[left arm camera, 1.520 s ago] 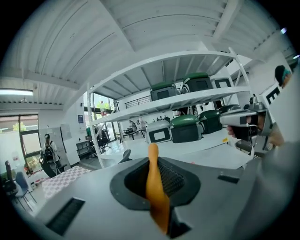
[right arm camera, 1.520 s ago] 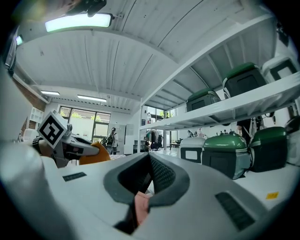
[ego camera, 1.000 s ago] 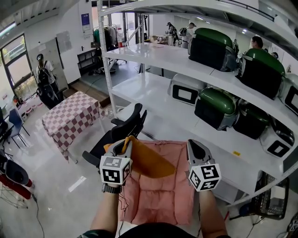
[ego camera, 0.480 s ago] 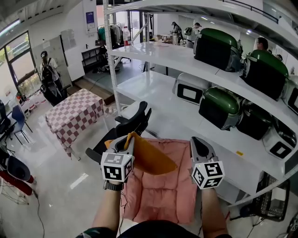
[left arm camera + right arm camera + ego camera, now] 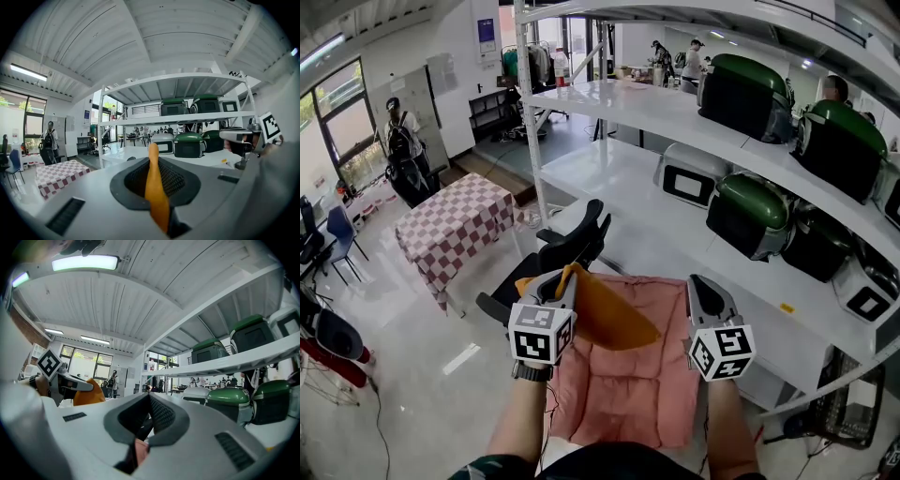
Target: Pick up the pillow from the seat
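Head view, left tongs [image 5: 555, 279]: clamped on an orange fold at the pillow's left top corner.
Head view, right tongs [image 5: 701, 286]: at the right top corner, level with the left pair.
Head view, pillow [image 5: 628, 384]: pink, quilted, orange underside; strung between the two tongs and hanging towards the person. It looks clear of the seat.
Head view, chair [image 5: 572, 246]: black, just beyond the pillow's far edge, beside the white shelf rack [image 5: 609, 98].
Left gripper view, jaws: closed together, with a strip of orange fabric [image 5: 157, 197] pinched between the pads and standing up past the tips.
Right gripper view, jaws: closed, tips meeting; a sliver of pink fabric [image 5: 140, 446] is caught low, near the jaw roots.
Right gripper view, surroundings: the orange fold and the left tongs show at the left.
Risk, slip: both grips take only thin fabric at the edge, so the pillow's weight could drag a corner free, more likely on the right.
Risk, swing: if one corner lets go, the pillow would hang from the other and could drop back onto the chair.
Risk, snag: the hanging lower edge could catch the chair if carried low.
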### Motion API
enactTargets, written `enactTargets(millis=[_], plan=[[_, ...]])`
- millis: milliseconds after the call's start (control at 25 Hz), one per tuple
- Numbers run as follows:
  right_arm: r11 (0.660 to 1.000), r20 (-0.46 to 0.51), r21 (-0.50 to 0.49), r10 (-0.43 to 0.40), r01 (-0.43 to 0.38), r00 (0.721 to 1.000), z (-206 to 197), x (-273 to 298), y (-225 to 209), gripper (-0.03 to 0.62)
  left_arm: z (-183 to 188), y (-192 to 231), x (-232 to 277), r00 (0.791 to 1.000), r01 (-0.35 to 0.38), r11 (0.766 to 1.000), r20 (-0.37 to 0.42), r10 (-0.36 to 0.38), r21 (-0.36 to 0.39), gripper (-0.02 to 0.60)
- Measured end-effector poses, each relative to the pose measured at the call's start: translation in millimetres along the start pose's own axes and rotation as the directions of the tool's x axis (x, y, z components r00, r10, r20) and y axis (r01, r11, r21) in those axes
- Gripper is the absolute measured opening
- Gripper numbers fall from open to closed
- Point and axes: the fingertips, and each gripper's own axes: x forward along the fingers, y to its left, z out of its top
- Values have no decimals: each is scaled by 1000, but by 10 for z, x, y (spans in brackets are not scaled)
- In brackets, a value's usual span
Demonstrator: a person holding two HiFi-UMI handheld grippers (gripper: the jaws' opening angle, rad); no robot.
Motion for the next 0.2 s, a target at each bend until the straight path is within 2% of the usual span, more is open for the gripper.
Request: enactTargets(millis=[200], plan=[[1000, -1, 2, -2, 2, 1000, -37, 10, 1, 2, 8, -14, 23, 1000, 8, 1000, -1, -8, 6, 35]])
